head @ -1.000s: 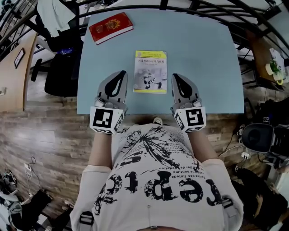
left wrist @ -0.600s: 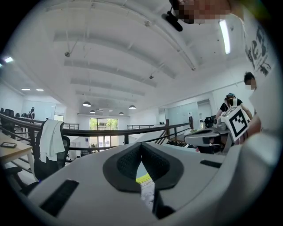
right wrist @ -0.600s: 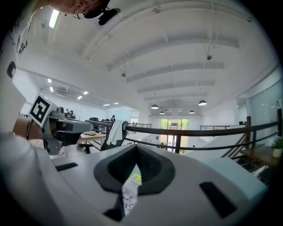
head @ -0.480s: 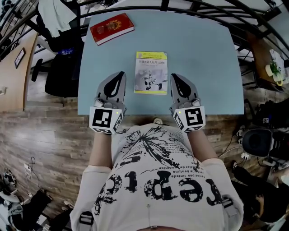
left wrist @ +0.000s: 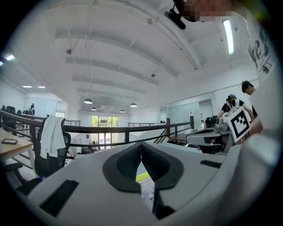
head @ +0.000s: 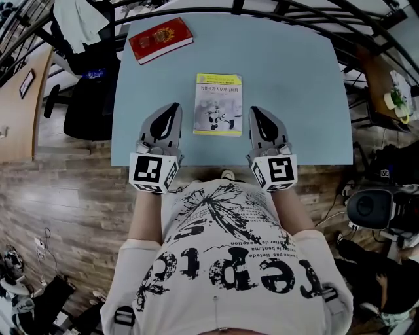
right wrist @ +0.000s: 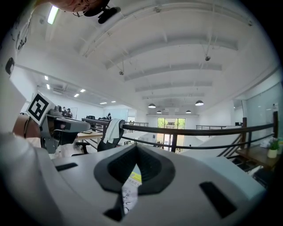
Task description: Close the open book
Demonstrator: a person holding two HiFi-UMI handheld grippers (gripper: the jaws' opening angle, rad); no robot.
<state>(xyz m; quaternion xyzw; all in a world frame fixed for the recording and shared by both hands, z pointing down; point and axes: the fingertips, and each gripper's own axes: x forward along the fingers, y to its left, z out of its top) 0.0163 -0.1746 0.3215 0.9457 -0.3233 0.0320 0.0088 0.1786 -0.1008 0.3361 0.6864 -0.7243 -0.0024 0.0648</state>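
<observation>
A thin book [head: 218, 105] with a yellow and white cover lies closed and flat on the pale blue table [head: 294, 78], near its front edge. My left gripper [head: 173, 106] rests on the table just left of the book, jaws shut and holding nothing. My right gripper [head: 254, 110] rests just right of it, also shut and holding nothing. Both point away from me along the table. In the left gripper view a strip of the book [left wrist: 147, 187] shows below the closed jaw tips [left wrist: 141, 145]. The right gripper view shows the book [right wrist: 131, 187] the same way.
A red book [head: 160, 40] lies closed at the table's far left corner. A dark office chair [head: 85, 39] with a white cloth over it stands left of the table. A black railing [head: 275, 8] runs behind the far edge.
</observation>
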